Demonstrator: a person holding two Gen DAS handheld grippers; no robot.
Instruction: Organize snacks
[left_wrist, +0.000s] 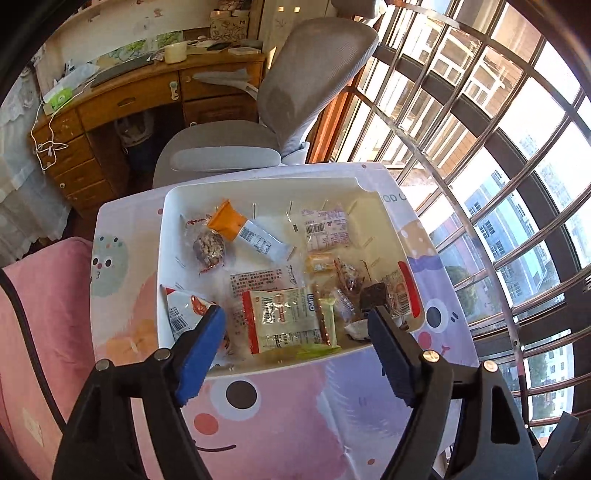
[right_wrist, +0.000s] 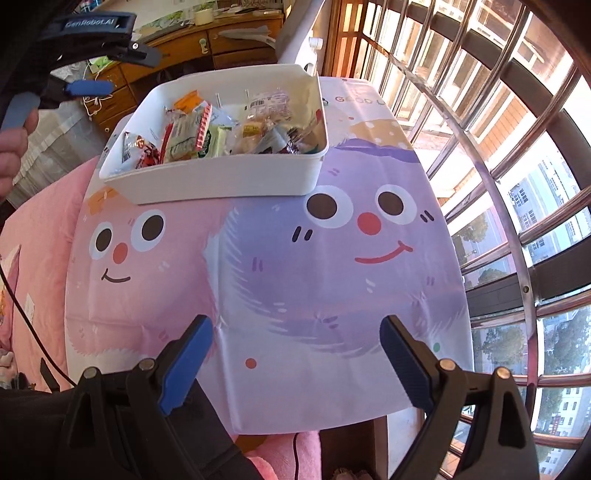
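A white plastic bin (left_wrist: 161, 240) stands on the far part of a small table and holds several wrapped snacks. Among them are an orange-and-white bar (left_wrist: 240, 230), a clear nut packet (left_wrist: 208, 249), a red-edged packet (left_wrist: 284, 321) and a barcoded pouch (left_wrist: 327, 229). My left gripper (left_wrist: 295, 310) hangs open above the bin's near edge with nothing between its fingers. In the right wrist view the bin (right_wrist: 221, 181) is further off. My right gripper (right_wrist: 295, 321) is open over the bare cloth in front of it, holding nothing.
A pastel tablecloth (right_wrist: 295, 266) with cartoon faces covers the table. Window bars (right_wrist: 498, 184) run along the right, pink bedding (left_wrist: 33, 332) lies on the left. A grey office chair (left_wrist: 295, 92) and a wooden desk (left_wrist: 129, 99) stand behind. A person's hand (right_wrist: 11, 155) holds the left gripper.
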